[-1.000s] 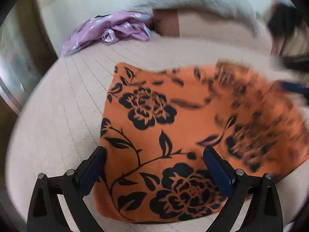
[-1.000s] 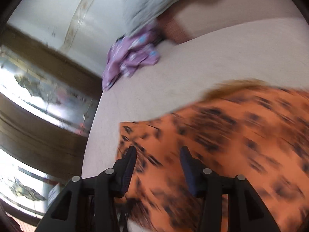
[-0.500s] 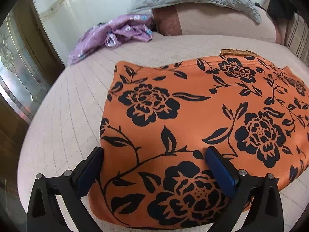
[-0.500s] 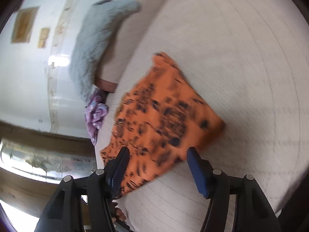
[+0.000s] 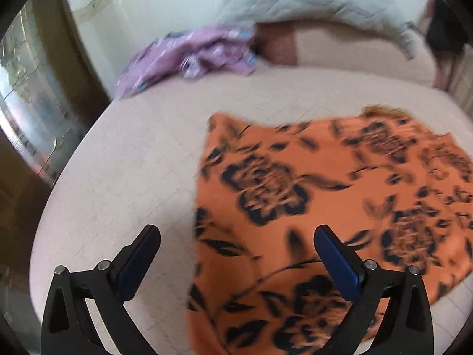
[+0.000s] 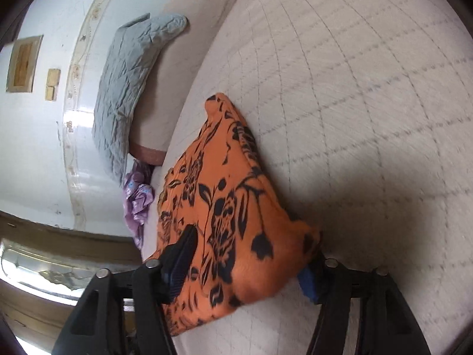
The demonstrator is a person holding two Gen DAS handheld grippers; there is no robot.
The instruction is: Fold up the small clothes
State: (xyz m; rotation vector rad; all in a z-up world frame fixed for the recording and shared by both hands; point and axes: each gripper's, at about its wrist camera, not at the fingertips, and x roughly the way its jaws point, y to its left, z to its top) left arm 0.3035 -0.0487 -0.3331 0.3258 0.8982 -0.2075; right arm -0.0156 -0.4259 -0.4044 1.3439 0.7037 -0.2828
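An orange garment with black flowers [image 5: 325, 213] lies folded on the beige quilted bed [image 5: 124, 171]. My left gripper [image 5: 236, 254] is open and empty, hovering over the garment's left edge; its right finger is above the cloth, its left finger above bare bed. In the right wrist view the same garment [image 6: 224, 207] lies between the wide-open fingers of my right gripper [image 6: 251, 263], with a corner of cloth covering the right finger's blue pad. The jaws are not closed on it.
A crumpled purple garment [image 5: 192, 56] lies at the far left of the bed, also seen in the right wrist view [image 6: 137, 201]. A grey quilted pillow [image 5: 310, 0] rests on a beige bolster [image 5: 354, 50] at the head. A wall and a mirrored wardrobe [image 5: 26, 112] border the bed's left side.
My left gripper has shifted left, off the garment's middle to its left edge. My right gripper has come down close, so the garment's corner now lies between its open fingers.
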